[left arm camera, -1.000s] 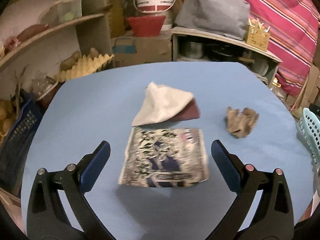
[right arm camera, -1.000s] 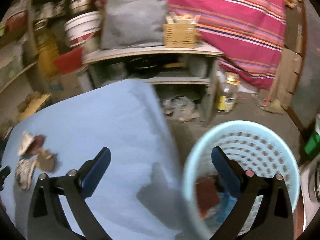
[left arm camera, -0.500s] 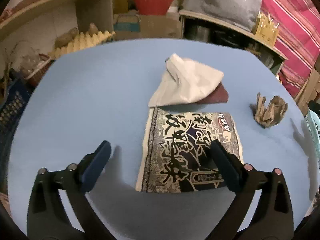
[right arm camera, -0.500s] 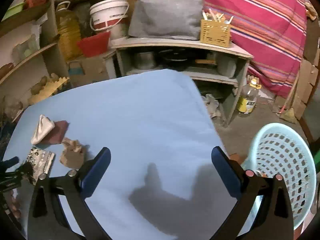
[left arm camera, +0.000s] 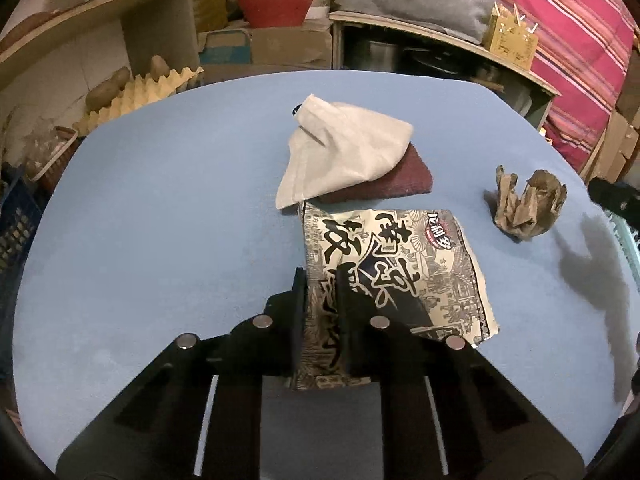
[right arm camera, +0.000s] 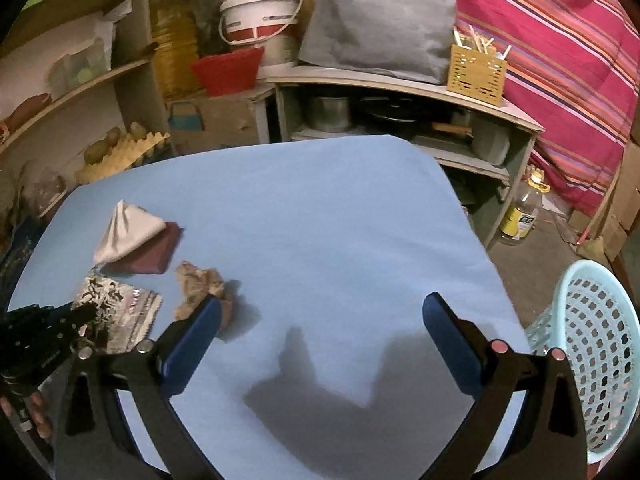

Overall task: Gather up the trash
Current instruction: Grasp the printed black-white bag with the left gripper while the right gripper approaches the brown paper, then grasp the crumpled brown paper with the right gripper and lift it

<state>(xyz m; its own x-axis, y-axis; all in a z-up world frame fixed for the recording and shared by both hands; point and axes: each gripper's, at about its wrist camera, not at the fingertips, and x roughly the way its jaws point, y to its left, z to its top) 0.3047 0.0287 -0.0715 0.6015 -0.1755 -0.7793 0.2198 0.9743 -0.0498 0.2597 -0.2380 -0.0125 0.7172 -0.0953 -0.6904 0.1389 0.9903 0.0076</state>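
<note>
A black-and-white printed snack wrapper (left arm camera: pixel 404 264) lies on the blue table (left arm camera: pixel 160 240). My left gripper (left arm camera: pixel 322 280) is shut on the wrapper's near left edge. Behind it a white folded cloth (left arm camera: pixel 344 152) lies over a maroon pad (left arm camera: pixel 400 180). A crumpled brown paper ball (left arm camera: pixel 528 204) sits to the right. In the right wrist view my right gripper (right arm camera: pixel 320 312) is open and empty above the table, its left finger close to the paper ball (right arm camera: pixel 200 284). The wrapper (right arm camera: pixel 116 308) and left gripper (right arm camera: pixel 48 332) show at far left.
A light blue perforated basket (right arm camera: pixel 592 344) stands on the floor past the table's right edge. Shelves with an egg tray (left arm camera: pixel 136 96), a red bowl (left arm camera: pixel 276 4), a white bucket (right arm camera: pixel 260 12) and pots stand behind the table. A bottle (right arm camera: pixel 520 216) stands on the floor.
My left gripper has moved down and closed on the wrapper's near edge. My right gripper has swung left from over the basket to over the table, still open.
</note>
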